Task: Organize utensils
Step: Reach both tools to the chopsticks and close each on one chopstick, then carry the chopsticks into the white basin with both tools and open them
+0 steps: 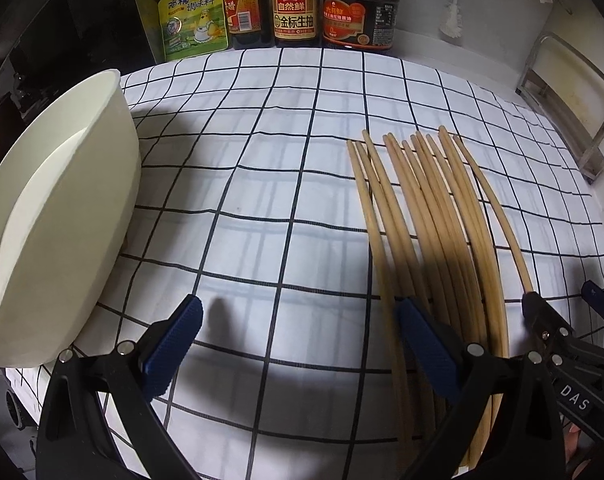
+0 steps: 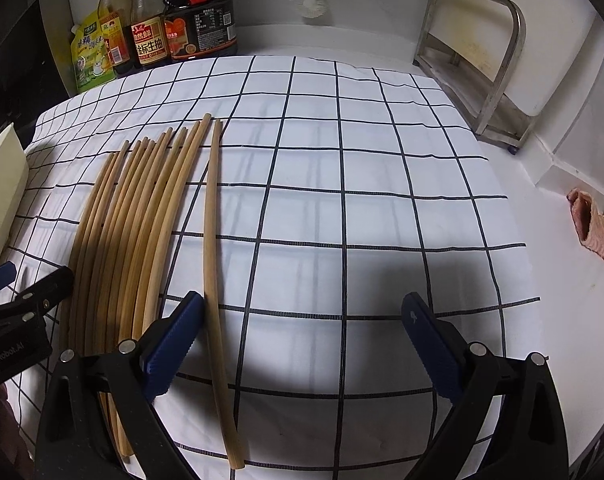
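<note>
My right gripper [image 2: 302, 344] hangs low over the checked cloth [image 2: 382, 216] with its jaws spread wide and nothing between them; the left pad sits just beside a single chopstick [image 2: 211, 232] that lies apart from the rest. My left gripper [image 1: 297, 344] is likewise wide apart and empty, its right pad over the near ends of the chopstick bundle [image 1: 422, 216], though I cannot tell whether it touches them. The likely fault from here, in my judgement, is a poor pinch: the sticks are thin, round and packed side by side, so closing on one may roll it away, drag its neighbours or scatter the fan, and a low pass may snag the cloth. The cream tub [image 1: 61, 208], probably where the sticks belong, stands tilted at the left edge, well apart from the bundle. Sauce bottles [image 1: 297, 8] line the far wall.
</note>
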Demonstrator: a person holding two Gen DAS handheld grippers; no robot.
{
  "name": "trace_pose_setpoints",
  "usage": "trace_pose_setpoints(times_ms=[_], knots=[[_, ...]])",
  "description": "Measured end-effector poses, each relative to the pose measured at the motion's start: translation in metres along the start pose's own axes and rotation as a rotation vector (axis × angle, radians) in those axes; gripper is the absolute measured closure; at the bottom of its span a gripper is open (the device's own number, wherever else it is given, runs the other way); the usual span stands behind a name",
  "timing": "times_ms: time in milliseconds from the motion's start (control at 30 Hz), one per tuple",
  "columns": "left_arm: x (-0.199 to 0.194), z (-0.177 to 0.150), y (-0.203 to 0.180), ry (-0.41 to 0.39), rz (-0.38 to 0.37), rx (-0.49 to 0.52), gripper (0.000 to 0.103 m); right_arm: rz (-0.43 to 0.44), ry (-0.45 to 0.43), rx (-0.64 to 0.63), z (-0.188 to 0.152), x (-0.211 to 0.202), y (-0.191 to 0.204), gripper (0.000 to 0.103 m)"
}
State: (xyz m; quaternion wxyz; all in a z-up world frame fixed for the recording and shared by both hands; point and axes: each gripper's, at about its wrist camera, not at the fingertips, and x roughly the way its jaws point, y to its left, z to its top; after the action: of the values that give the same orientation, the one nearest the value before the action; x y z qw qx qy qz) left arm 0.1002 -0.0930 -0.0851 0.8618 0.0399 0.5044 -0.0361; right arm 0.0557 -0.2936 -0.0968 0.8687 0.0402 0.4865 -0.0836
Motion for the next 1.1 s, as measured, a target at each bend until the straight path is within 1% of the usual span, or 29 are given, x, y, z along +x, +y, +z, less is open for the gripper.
trace_pose_setpoints(times_ms=[100, 200, 367, 467, 533, 567, 600, 633, 700, 733, 767, 800, 833, 867, 900, 933, 967, 1000, 1100], knots=[[-0.003, 0.0, 0.0, -0.014, 0.003, 0.002, 0.006, 0.001, -0.001, 0.003, 0.0, 0.0, 0.0, 0.009], [0.001, -0.002, 0.0, 0.0, 0.024, 0.013, 0.006, -0.004, -0.007, 0.0, 0.0, 0.0, 0.001, 0.009], [0.003, -0.004, 0.007, 0.002, -0.005, -0.019, 0.005, -0.02, -0.029, -0.014, 0.001, -0.001, 0.005, 0.009], [0.003, -0.005, 0.006, -0.004, 0.0, -0.015, 0.006, -0.037, -0.052, -0.037, 0.001, -0.002, 0.01, 0.009], [0.001, -0.005, 0.002, -0.017, 0.011, 0.012, 0.008, -0.047, -0.063, -0.051, 0.0, -0.003, 0.012, 0.009], [-0.001, -0.005, 0.0, -0.021, 0.004, 0.019, 0.013, -0.047, -0.068, -0.056, 0.0, -0.004, 0.013, 0.011], [-0.002, -0.006, 0.0, -0.023, -0.009, 0.022, 0.021, -0.03, -0.072, -0.058, 0.0, -0.004, 0.013, 0.018], [-0.003, -0.006, -0.001, -0.023, -0.023, 0.025, 0.024, -0.005, -0.072, -0.057, -0.001, -0.005, 0.013, 0.022], [-0.006, -0.007, -0.005, -0.026, -0.04, 0.04, 0.036, 0.04, -0.073, -0.067, -0.001, -0.006, 0.016, 0.04], [-0.007, -0.007, -0.006, -0.027, -0.047, 0.047, 0.039, 0.05, -0.075, -0.082, -0.001, -0.007, 0.019, 0.045], [-0.008, -0.007, -0.008, -0.027, -0.058, 0.052, 0.046, 0.056, -0.075, -0.095, -0.001, -0.008, 0.023, 0.054], [-0.009, -0.007, -0.009, -0.028, -0.061, 0.056, 0.056, 0.068, -0.075, -0.109, -0.001, -0.009, 0.027, 0.066], [-0.01, -0.007, -0.01, -0.032, -0.058, 0.06, 0.061, 0.086, -0.072, -0.123, -0.002, -0.01, 0.03, 0.071], [-0.011, -0.007, -0.01, -0.033, -0.063, 0.061, 0.071, 0.091, -0.071, -0.13, -0.001, -0.01, 0.032, 0.078], [-0.011, -0.008, -0.01, -0.033, -0.072, 0.061, 0.079, 0.098, -0.071, -0.136, -0.002, -0.011, 0.034, 0.086], [-0.011, -0.008, -0.01, -0.033, -0.074, 0.064, 0.082, 0.102, -0.07, -0.138, -0.002, -0.012, 0.035, 0.091], [-0.011, -0.008, -0.01, -0.032, -0.081, 0.068, 0.089, 0.1, -0.07, -0.137, -0.002, -0.012, 0.035, 0.097], [-0.012, -0.009, -0.01, -0.03, -0.088, 0.07, 0.095, 0.108, -0.069, -0.129, -0.002, -0.012, 0.034, 0.097], [-0.012, -0.01, -0.009, -0.025, -0.104, 0.077, 0.095, 0.154, -0.061, -0.084, 0.0, -0.011, 0.027, 0.097]])
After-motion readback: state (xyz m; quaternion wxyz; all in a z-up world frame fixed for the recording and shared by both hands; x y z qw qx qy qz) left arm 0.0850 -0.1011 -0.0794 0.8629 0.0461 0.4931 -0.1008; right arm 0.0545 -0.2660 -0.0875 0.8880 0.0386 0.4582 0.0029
